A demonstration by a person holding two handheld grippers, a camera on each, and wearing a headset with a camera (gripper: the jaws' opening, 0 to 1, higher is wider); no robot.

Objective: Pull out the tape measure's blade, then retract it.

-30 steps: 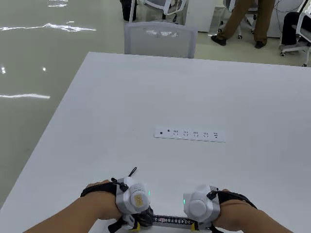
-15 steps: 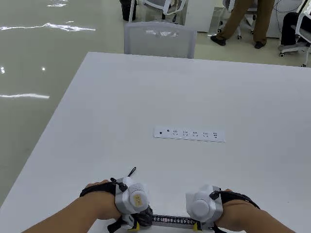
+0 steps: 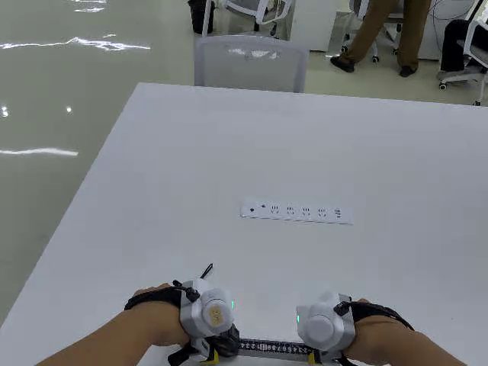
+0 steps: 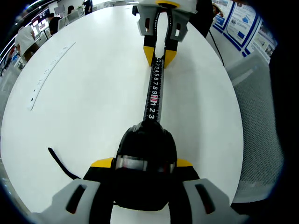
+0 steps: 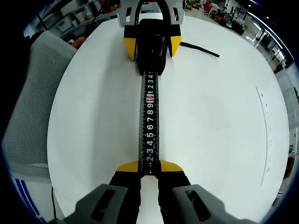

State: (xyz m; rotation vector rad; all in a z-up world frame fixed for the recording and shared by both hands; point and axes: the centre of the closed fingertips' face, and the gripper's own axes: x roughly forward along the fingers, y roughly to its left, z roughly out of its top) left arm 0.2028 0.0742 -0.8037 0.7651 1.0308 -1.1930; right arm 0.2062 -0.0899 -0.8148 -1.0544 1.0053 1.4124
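Note:
The black tape measure case point(image 4: 145, 161) sits between the yellow-tipped jaws of my left gripper point(image 4: 142, 163), which is shut on it. Its blade point(image 4: 154, 91) runs out across the white table to my right gripper point(image 4: 159, 52). In the right gripper view, the right gripper point(image 5: 148, 169) is shut on the blade's end point(image 5: 149, 163), and the blade point(image 5: 149, 116) leads back to the case point(image 5: 152, 42). The head view shows the left gripper point(image 3: 213, 352) and right gripper point(image 3: 311, 355) at the table's near edge with the blade point(image 3: 274, 348) stretched between them.
A white power strip point(image 3: 297, 210) lies in the middle of the table point(image 3: 305, 145). The case's black wrist strap point(image 3: 206, 270) trails on the table beside the left hand. A grey mesh chair point(image 3: 252, 62) stands at the far edge; a person stands beyond.
My right gripper has moved a little to the right, away from the left one, and more of the blade shows between them. The left gripper has stayed put.

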